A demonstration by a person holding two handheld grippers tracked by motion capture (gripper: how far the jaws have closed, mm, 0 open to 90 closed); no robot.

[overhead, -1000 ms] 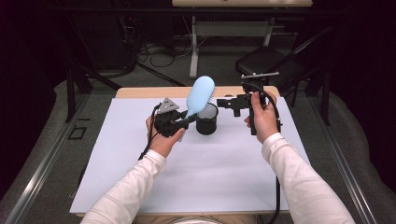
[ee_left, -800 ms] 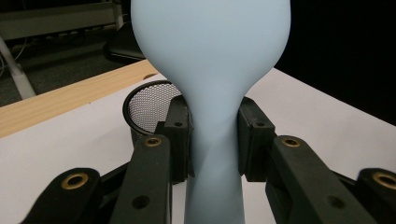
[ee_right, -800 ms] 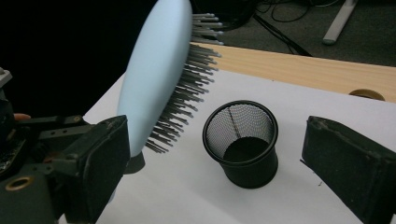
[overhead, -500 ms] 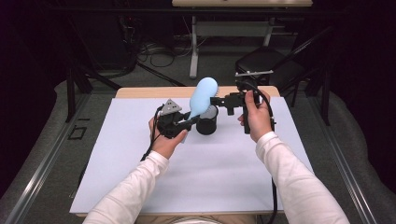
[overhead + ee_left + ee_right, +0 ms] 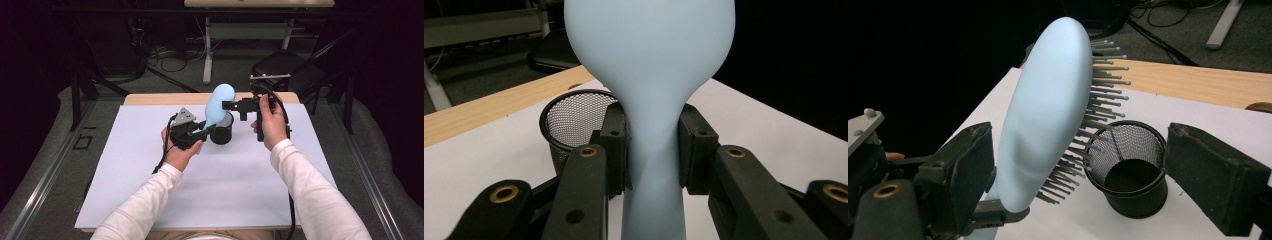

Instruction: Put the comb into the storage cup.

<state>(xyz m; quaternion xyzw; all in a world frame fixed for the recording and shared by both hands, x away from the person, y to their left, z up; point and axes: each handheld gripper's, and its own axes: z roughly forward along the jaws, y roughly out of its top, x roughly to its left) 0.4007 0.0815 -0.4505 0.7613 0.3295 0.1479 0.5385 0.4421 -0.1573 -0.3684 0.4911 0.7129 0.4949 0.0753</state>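
A light blue hairbrush [image 5: 218,102] stands tilted above the table, bristles toward the right. My left gripper [image 5: 209,131] is shut on its handle; in the left gripper view the pads [image 5: 616,150] squeeze the brush's narrow neck [image 5: 651,150]. Just behind it on the white sheet sits a black mesh cup [image 5: 222,134]. My right gripper [image 5: 227,106] reaches in from the right at the height of the brush head. Its jaws have just been closing and stand open around the brush head [image 5: 1048,110], one beside the smooth back, the other well off the bristles, with the cup [image 5: 1130,185] below.
A white sheet [image 5: 150,200] covers most of the wooden table, whose bare far edge [image 5: 150,98] shows behind the cup. A black chair [image 5: 290,70] and cables lie on the floor beyond the table.
My right gripper has moved left from beside the cup until its jaws straddle the brush head. The left hand and the brush have stayed put.
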